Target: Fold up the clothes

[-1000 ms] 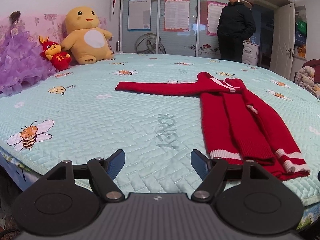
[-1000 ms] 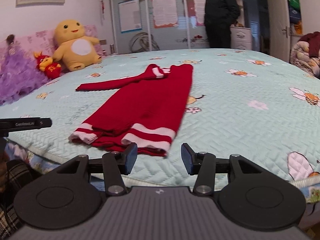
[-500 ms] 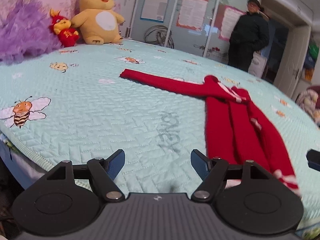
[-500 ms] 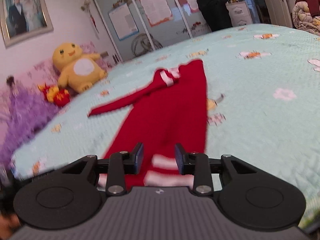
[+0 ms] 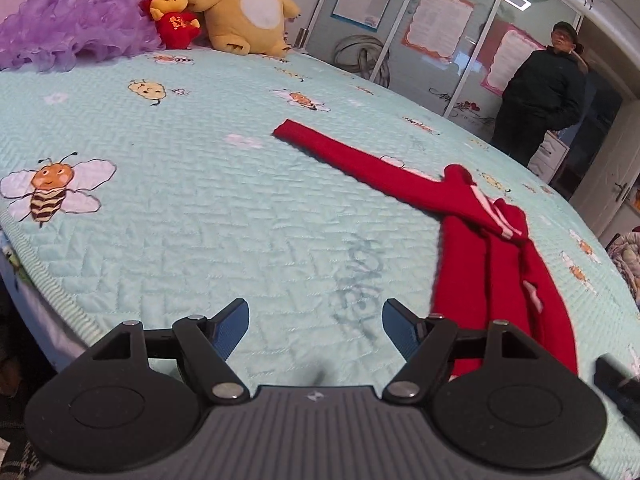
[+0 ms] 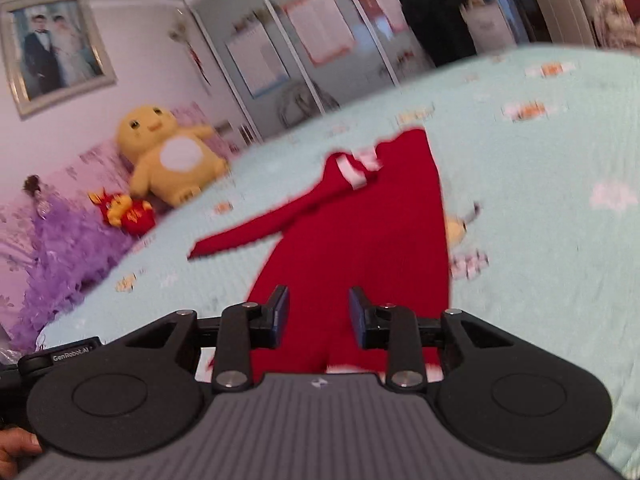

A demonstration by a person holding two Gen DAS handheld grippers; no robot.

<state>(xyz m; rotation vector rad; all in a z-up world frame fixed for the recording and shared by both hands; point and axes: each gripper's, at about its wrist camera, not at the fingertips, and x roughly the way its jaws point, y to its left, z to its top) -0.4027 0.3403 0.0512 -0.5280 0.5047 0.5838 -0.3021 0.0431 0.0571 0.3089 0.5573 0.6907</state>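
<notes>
Left wrist view: bed [image 5: 200, 240] with a pale green quilted cover printed with bees fills most of the frame. Red sweater [image 5: 488, 256] lies flat near the bed's right side, folded lengthwise, hem toward the near edge, one sleeve stretched out leftward across the middle of the bed. Purple ruffled dress [image 5: 72, 20] is piled at the far left corner, yellow plush toy [image 5: 248, 4] beside it along the far edge, small red plush [image 5: 174, 16] between the two. Person in dark clothes [image 5: 540, 92] stands past the far right edge, near a door. Nothing lies between the grippers and the sweater. Left gripper [image 5: 316, 330] sits over bare cover near the front edge, jaws wide, nothing in them. Right wrist view, blurred: right gripper [image 6: 319, 314] over the sweater's hem end, jaws narrower after closing somewhat, pads not pressing the cloth.
</notes>
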